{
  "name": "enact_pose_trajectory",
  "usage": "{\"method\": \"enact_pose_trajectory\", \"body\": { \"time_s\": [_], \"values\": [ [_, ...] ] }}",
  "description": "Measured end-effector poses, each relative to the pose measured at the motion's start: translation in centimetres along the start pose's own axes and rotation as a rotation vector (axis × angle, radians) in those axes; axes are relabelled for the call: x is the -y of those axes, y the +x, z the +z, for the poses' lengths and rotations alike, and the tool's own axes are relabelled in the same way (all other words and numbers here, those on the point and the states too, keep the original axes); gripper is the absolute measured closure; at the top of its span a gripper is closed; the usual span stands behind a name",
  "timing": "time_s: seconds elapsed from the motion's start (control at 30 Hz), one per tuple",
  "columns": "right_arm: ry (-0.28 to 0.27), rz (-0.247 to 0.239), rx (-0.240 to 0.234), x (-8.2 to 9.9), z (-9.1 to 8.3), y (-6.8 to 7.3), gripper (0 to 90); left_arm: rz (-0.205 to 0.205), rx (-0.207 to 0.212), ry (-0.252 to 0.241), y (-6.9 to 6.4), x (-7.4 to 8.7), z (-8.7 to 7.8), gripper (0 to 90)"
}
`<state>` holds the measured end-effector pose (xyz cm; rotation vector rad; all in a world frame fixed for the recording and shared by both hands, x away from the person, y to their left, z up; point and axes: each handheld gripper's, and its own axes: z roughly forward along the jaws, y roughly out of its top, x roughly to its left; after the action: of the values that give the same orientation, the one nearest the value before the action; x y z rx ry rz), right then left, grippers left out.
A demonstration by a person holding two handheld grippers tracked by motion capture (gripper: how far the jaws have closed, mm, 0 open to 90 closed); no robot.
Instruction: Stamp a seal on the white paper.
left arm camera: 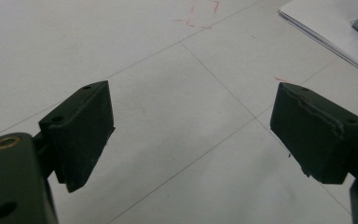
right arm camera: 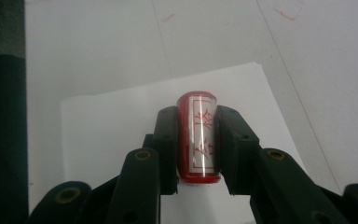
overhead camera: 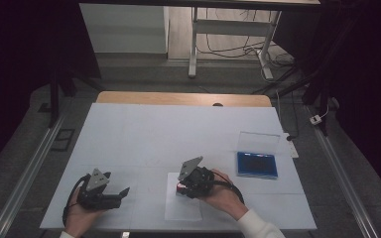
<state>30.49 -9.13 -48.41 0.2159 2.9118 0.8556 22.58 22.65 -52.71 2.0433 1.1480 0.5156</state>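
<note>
One red stamp (right arm camera: 198,137) lies lengthwise between the clamping jaws, pointing away

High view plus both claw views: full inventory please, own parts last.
stamp: 1, red with a white label, in the right claw over the paper
paper: 1 sheet, white, near table edge
ink pad: 1, blue, table right, clear lid open behind it
table: 1, white cover
desk frame: 1, white, on the floor beyond
left claw: black, open, above bare table
right claw: black, shut on stamp
</note>
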Motion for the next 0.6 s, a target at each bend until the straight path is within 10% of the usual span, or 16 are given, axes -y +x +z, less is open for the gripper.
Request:
{"method": "enact_pose_trajectory", "body": {
  "time_s": [0.6],
  "values": [
    [-0.128,0.013,0.025,-0.4,-3.2,0.0,69.5,-0.002,-0.001,-0.003,0.0,0.0,0.0,13.4]
  ]
}}
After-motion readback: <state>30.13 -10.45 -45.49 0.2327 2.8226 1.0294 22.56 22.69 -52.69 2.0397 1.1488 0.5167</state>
